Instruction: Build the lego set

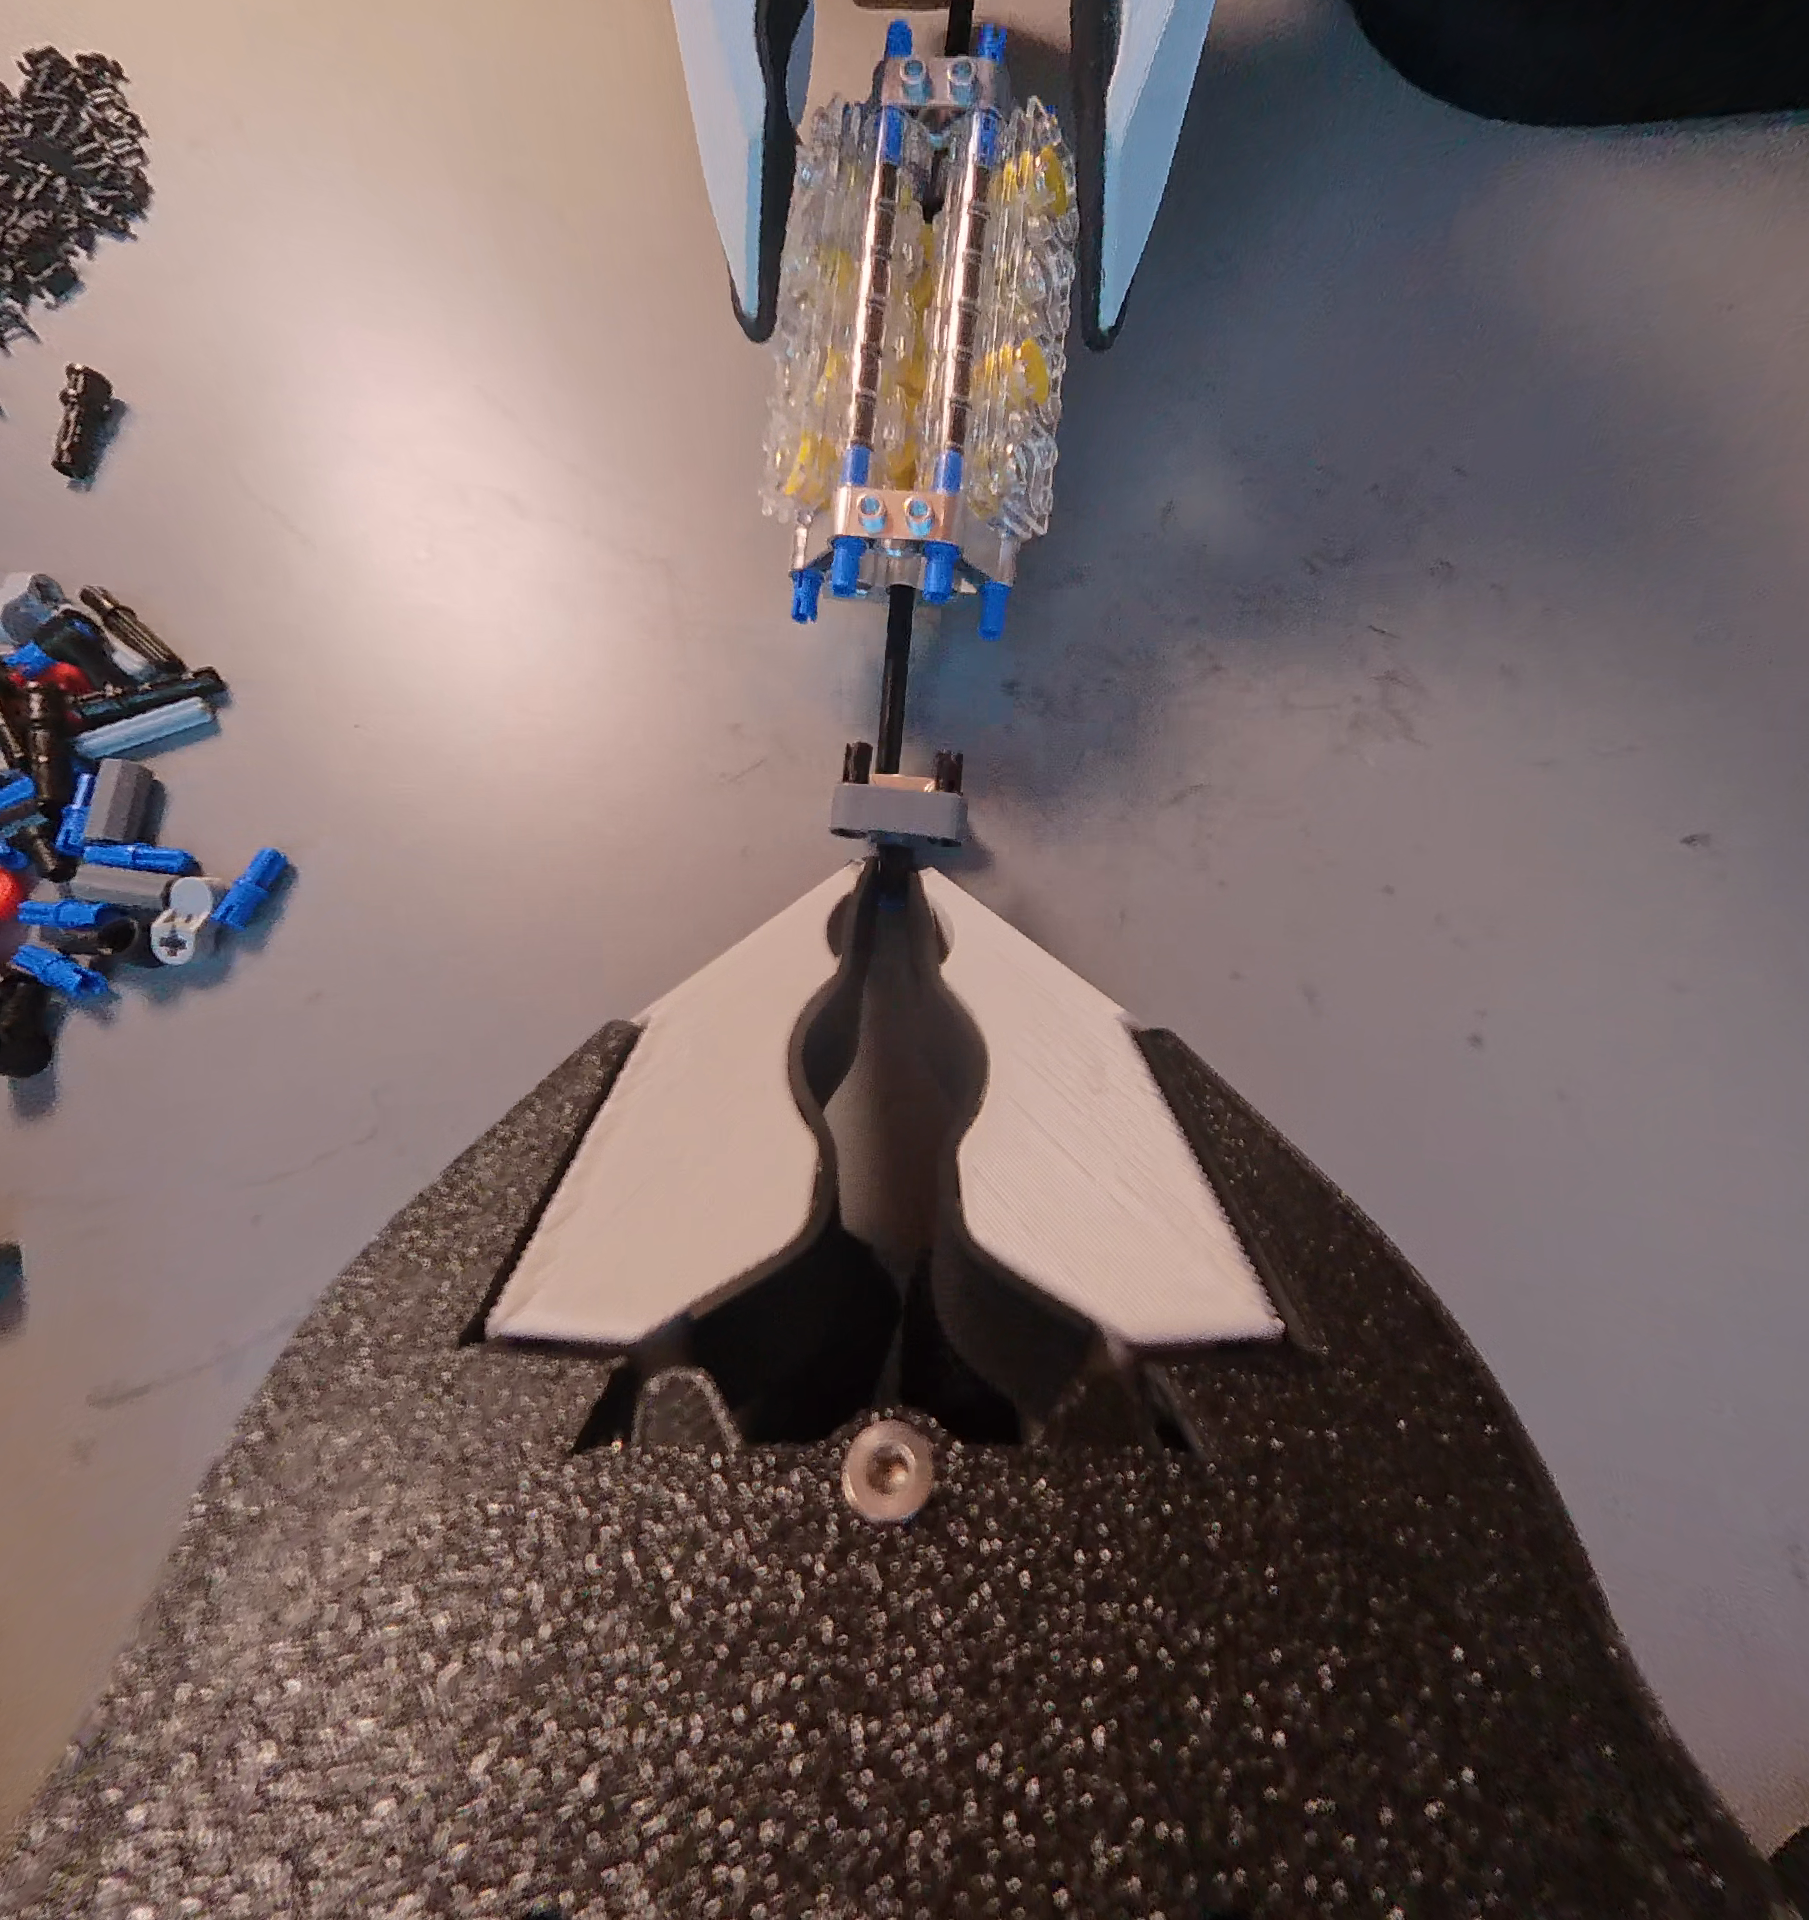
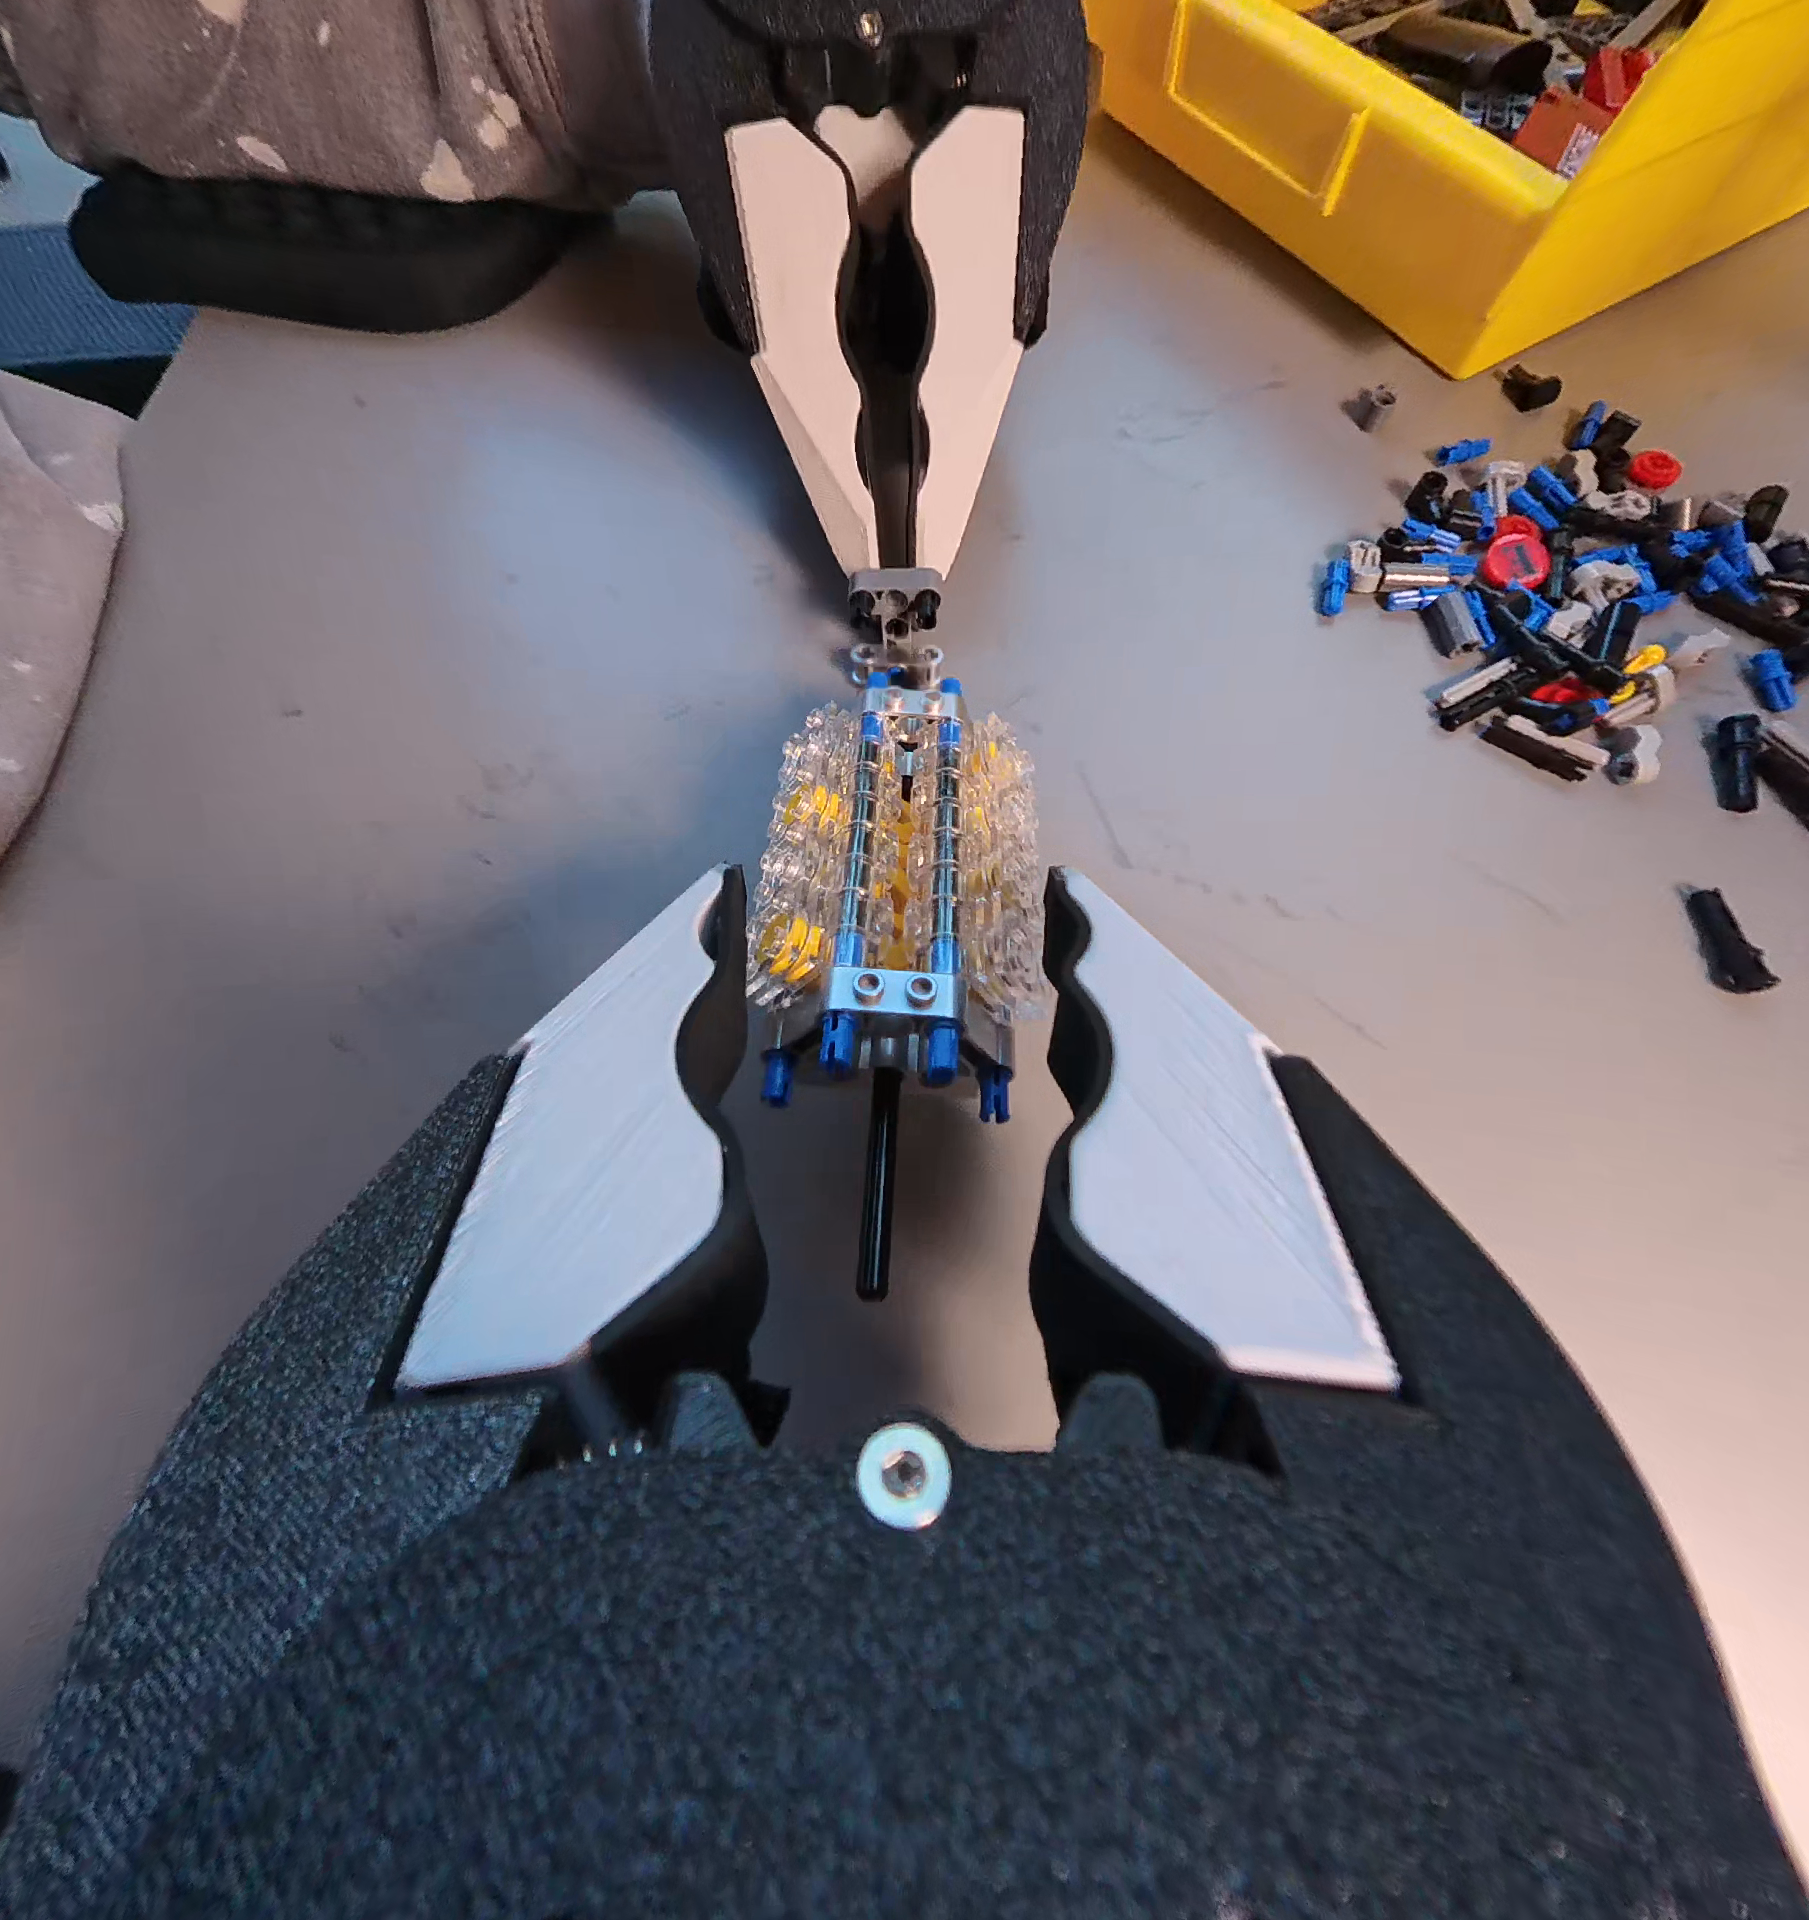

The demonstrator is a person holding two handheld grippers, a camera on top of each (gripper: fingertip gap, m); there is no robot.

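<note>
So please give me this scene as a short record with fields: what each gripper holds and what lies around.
left gripper: shut on grey beam at the axle end
right gripper: fingers astride clear gear drum; contact unclear
axle: black, runs through drum
table: grey
loose parts: pile beside drum
bin: yellow, holds parts

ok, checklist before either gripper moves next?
1. Left gripper shut on grey beam: ok.
2. Black axle reaches the beam: ok. Seated through it: cannot tell.
3. Right gripper fingers flank the assembly: ok.
4. Right gripper actually squeezing the assembly: cannot tell.
5. Both grippers in line along the axle, facing each other: ok.
6. Parts pile and yellow bin off to the side, apart from both grippers: ok.
</note>
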